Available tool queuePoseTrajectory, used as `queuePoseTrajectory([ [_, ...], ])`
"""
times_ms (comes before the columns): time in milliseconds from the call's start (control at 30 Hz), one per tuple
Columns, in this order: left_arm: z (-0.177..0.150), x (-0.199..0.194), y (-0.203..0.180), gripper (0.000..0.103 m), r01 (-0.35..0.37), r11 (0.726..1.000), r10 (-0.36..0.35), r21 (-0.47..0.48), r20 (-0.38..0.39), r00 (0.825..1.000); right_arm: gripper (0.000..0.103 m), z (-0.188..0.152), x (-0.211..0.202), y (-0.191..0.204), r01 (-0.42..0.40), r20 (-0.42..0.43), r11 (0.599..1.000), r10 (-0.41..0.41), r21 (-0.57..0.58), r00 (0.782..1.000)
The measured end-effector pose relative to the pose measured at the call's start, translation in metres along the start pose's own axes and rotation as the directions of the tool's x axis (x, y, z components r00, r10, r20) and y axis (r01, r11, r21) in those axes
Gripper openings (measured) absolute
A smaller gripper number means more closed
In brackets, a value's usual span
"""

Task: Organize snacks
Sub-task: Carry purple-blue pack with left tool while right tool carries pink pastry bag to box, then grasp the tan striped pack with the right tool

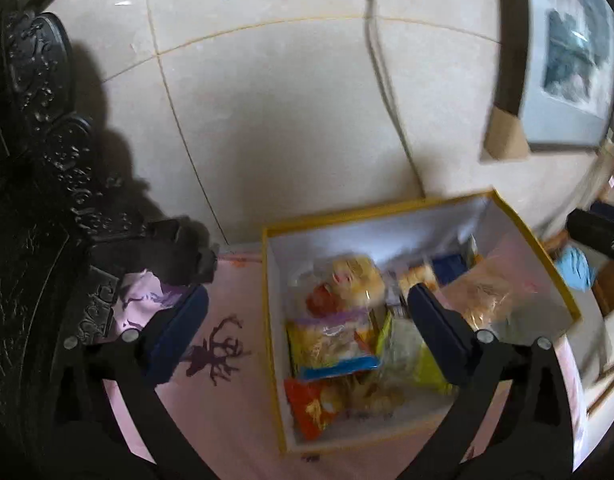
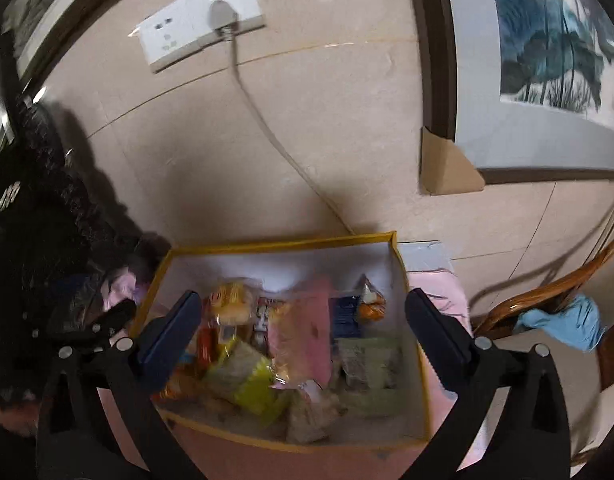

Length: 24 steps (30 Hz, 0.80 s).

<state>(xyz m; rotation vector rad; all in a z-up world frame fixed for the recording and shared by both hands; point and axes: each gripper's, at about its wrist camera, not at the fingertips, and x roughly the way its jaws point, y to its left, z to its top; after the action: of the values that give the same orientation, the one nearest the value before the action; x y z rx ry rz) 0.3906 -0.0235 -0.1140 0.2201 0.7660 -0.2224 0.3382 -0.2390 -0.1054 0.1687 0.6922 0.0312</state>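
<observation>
A white box with a yellow rim [image 1: 269, 280] [image 2: 283, 245] sits on a pink cloth and holds several snack packets. In the left wrist view I see a yellow-and-blue packet [image 1: 331, 344], an orange packet [image 1: 311, 404] and a clear bag of buns [image 1: 347, 280]. In the right wrist view I see a pink bag [image 2: 303, 336] and a yellow-green packet [image 2: 247, 380]. My left gripper [image 1: 303, 308] is open and empty above the box's left side. My right gripper [image 2: 299, 312] is open and empty above the box's middle.
A black carved piece of furniture [image 1: 35, 200] stands at the left. A tiled wall with a socket [image 2: 199, 20] and a grey cable [image 2: 267, 128] rises behind the box. A framed picture [image 2: 547, 72] leans at the right, near a wooden chair [image 2: 547, 292] with a blue cloth.
</observation>
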Motion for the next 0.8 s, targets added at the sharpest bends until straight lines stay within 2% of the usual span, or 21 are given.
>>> queuePoseTrajectory([
  [100, -0.028, -0.013, 0.002, 0.101, -0.031, 0.999, 0.032, 0.039, -0.024, 0.999, 0.102, -0.028, -0.027, 0.000, 0.013, -0.022, 0.999, -0.014, -0.045, 1.000],
  [167, -0.062, -0.022, 0.006, 0.101, -0.046, 0.998, 0.049, 0.043, -0.069, 0.996, 0.102, -0.070, -0.043, 0.001, -0.009, -0.101, 0.994, -0.002, -0.108, 0.995],
  [233, -0.096, -0.024, 0.010, 0.101, -0.024, 0.999, 0.029, 0.038, -0.146, 0.989, 0.102, -0.111, -0.048, 0.000, 0.019, -0.175, 0.988, -0.046, -0.152, 0.984],
  [300, -0.130, -0.025, 0.013, 0.101, -0.029, 0.999, 0.038, 0.041, -0.217, 0.975, 0.102, -0.162, -0.044, -0.008, 0.096, -0.262, 0.987, -0.126, -0.126, 0.957],
  [333, -0.151, -0.025, 0.014, 0.101, -0.040, 0.998, 0.050, 0.046, -0.258, 0.965, 0.102, -0.178, -0.038, -0.013, 0.110, -0.308, 0.989, -0.134, -0.096, 0.942],
  [367, -0.174, -0.024, 0.015, 0.101, -0.044, 0.998, 0.058, 0.052, -0.307, 0.950, 0.102, -0.200, -0.030, -0.018, 0.144, -0.370, 0.988, -0.155, -0.058, 0.916],
  [400, -0.185, -0.024, 0.015, 0.101, -0.044, 0.997, 0.060, 0.056, -0.331, 0.942, 0.102, -0.219, -0.025, -0.022, 0.168, -0.404, 0.986, -0.163, -0.025, 0.900],
  [433, -0.203, -0.025, 0.016, 0.101, -0.033, 0.998, 0.049, 0.049, -0.370, 0.928, 0.102, -0.230, -0.023, -0.023, 0.164, -0.409, 0.986, -0.149, 0.003, 0.900],
  [533, -0.236, -0.029, 0.019, 0.101, 0.053, 0.999, -0.051, -0.008, -0.449, 0.892, 0.102, -0.248, -0.015, -0.017, 0.122, -0.399, 0.990, -0.084, 0.071, 0.913],
  [600, -0.249, -0.034, 0.024, 0.101, 0.029, 0.999, -0.034, -0.019, -0.460, 0.887, 0.102, -0.253, -0.005, -0.008, 0.125, -0.376, 0.991, -0.102, 0.039, 0.921],
  [633, -0.256, -0.035, 0.028, 0.101, -0.013, 1.000, -0.002, -0.029, -0.480, 0.877, 0.102, -0.254, 0.001, -0.004, 0.117, -0.373, 0.993, -0.101, 0.020, 0.922],
  [667, -0.261, -0.037, 0.030, 0.101, -0.030, 0.998, 0.001, -0.049, -0.499, 0.867, 0.102, -0.256, 0.011, 0.000, 0.097, -0.382, 0.995, -0.090, -0.002, 0.920],
  [700, -0.264, -0.040, 0.032, 0.101, -0.019, 0.997, -0.024, -0.079, -0.505, 0.863, 0.101, -0.259, 0.020, 0.004, 0.106, -0.396, 0.994, -0.111, -0.034, 0.911],
  [767, -0.270, -0.049, 0.031, 0.101, 0.050, 0.988, -0.116, -0.146, -0.489, 0.865, 0.084, -0.261, 0.021, 0.016, 0.144, -0.352, 0.982, -0.177, -0.119, 0.919],
  [800, -0.271, -0.051, 0.029, 0.101, 0.072, 0.985, -0.139, -0.156, -0.480, 0.866, 0.059, -0.260, 0.019, 0.018, 0.138, -0.350, 0.985, -0.165, -0.103, 0.922],
])
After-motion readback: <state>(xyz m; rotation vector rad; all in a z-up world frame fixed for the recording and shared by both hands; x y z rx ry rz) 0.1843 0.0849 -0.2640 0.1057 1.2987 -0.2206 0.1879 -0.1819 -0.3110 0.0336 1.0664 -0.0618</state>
